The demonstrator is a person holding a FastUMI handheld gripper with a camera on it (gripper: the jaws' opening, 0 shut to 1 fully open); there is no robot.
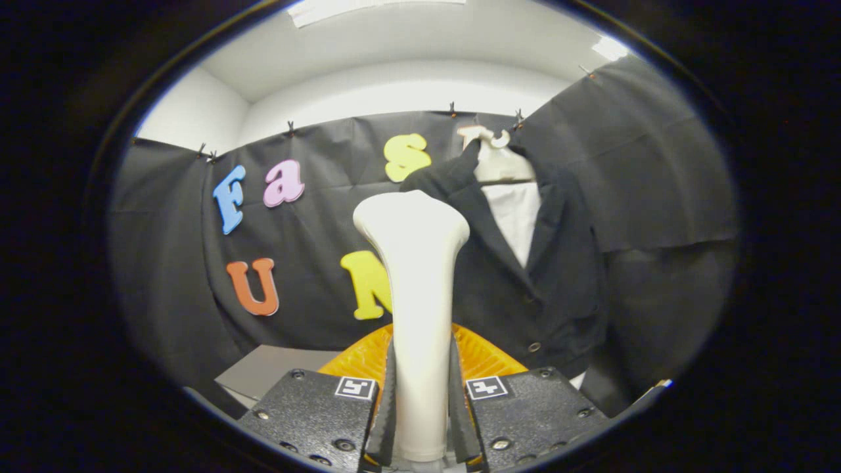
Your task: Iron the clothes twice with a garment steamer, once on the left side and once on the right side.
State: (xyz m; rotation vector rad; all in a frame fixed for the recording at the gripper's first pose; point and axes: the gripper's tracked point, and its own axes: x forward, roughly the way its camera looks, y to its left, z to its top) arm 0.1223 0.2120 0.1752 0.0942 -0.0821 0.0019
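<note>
Table (276, 374): flat grey slab, matte, a corner of it showing low down to the left of the tongs, in front of the black cloth wall.

Steamer base (358, 358): orange, finely ribbed, fanning out behind the tongs on both sides of the handle.

Garment steamer (415, 276): smooth, glossy off-white plastic; a slim upright stem that flares at the top into a broad, rounded, flattened head. It stands straight up between the two fingers and rises well above them.

Tongs (420, 414): two blocky, grainy-surfaced bodies with screw heads and a small square marker on each; ridged inner pads. Both fingers are pressed against the stem of the garment steamer, one on each side, pinching it low down.

Jacket (525, 282): dark, soft woven cloth with lapels and a few round buttons down the front; hangs beyond the tongs and to the right of the steamer head, which overlaps its left shoulder.

Hanger (496, 154): pale, smooth, curved, carrying the jacket at the top of the wall.

Shirt (516, 217): plain white cloth showing in the jacket's open neck.
</note>
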